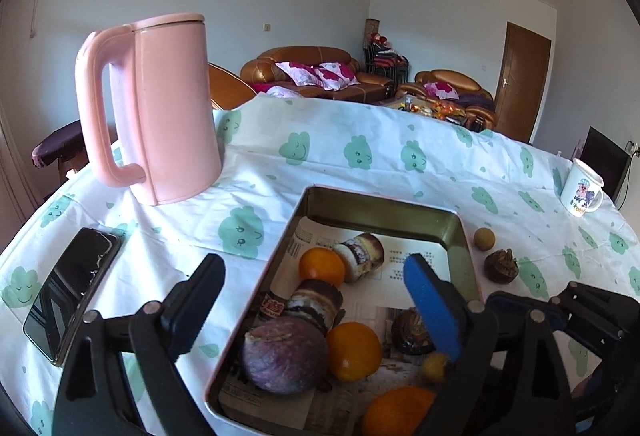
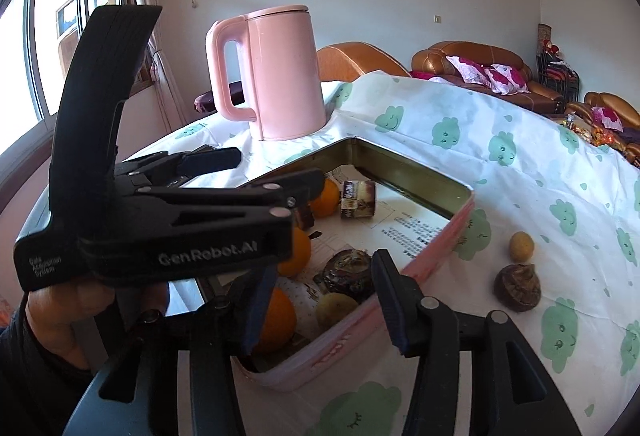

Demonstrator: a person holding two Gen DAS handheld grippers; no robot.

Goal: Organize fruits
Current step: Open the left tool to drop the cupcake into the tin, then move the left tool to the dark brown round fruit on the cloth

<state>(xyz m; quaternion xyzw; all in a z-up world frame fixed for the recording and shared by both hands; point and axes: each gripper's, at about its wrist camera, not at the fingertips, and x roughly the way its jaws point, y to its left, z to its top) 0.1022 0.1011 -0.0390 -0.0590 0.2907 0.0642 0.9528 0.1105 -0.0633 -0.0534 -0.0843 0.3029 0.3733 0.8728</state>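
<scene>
A pink-sided metal tin lined with paper holds three oranges, a purple fruit, wrapped cakes, a dark water chestnut and a small yellow fruit. My left gripper is open and empty, its jaws straddling the tin's left wall. My right gripper is open and empty over the tin's near corner. A small yellow fruit and a dark water chestnut lie on the cloth right of the tin.
A pink kettle stands behind the tin at the left. A black phone lies on the cloth at the left. A white printed mug stands at the table's far right edge. Sofas stand beyond the table.
</scene>
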